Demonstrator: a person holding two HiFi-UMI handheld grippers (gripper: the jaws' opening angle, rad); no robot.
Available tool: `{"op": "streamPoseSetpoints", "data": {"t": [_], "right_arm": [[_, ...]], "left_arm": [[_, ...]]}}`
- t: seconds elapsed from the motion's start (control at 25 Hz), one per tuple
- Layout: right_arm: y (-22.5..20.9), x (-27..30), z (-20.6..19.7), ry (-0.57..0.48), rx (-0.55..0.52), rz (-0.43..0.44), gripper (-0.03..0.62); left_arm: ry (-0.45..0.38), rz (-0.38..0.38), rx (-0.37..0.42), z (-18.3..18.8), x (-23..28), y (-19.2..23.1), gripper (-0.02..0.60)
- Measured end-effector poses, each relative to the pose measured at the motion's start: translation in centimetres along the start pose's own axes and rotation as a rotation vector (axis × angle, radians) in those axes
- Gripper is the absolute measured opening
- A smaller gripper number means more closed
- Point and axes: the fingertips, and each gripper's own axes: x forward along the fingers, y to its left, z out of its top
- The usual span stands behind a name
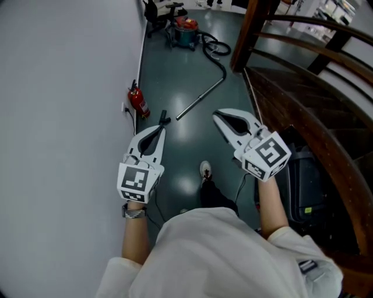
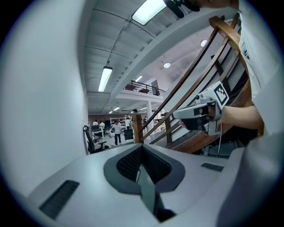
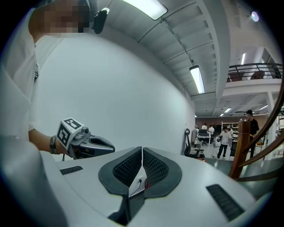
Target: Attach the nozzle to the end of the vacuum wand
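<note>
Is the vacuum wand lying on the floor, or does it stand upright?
Lying down: the vacuum wand rests flat along the floor, its full length on the ground.

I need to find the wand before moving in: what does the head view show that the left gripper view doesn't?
Only the head view: the vacuum wand lying on the floor ahead, its hose running to the vacuum, and a red fire extinguisher by the wall. Only the left gripper view: ceiling lights and distant people. Both: the left tool and the right tool, each shut and empty, and the wooden stair railing.
</note>
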Motion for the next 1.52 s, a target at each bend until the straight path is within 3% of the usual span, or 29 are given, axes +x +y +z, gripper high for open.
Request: {"op": "streamPoseSetpoints", "data": {"t": [0.12, 0.52, 1.0, 1.52], "right_arm": [[-3.3, 1.9, 0.5, 0.000, -0.015, 0.012, 0.029], [-14.4, 6.4, 0.4, -0.017, -0.032, 0.103, 0.029], [-26.1, 9.8, -0.8, -0.005, -0.060, 0.120, 0.029], [-30.8, 14.0, -2.6, 0.004, -0.011, 0.172, 0.031]], "left_arm": [[-0.013, 0.000, 0.024, 1.2, 3.0, 1.0, -0.005], [0.059, 0.086, 0.037, 2.2, 14.8, 5.2, -0.005], [0.061, 0.115, 0.027, 3.0, 26.3, 7.9, -0.005], [0.080, 0.097, 0.044, 3.3, 33.1, 10.8, -0.005]]}}
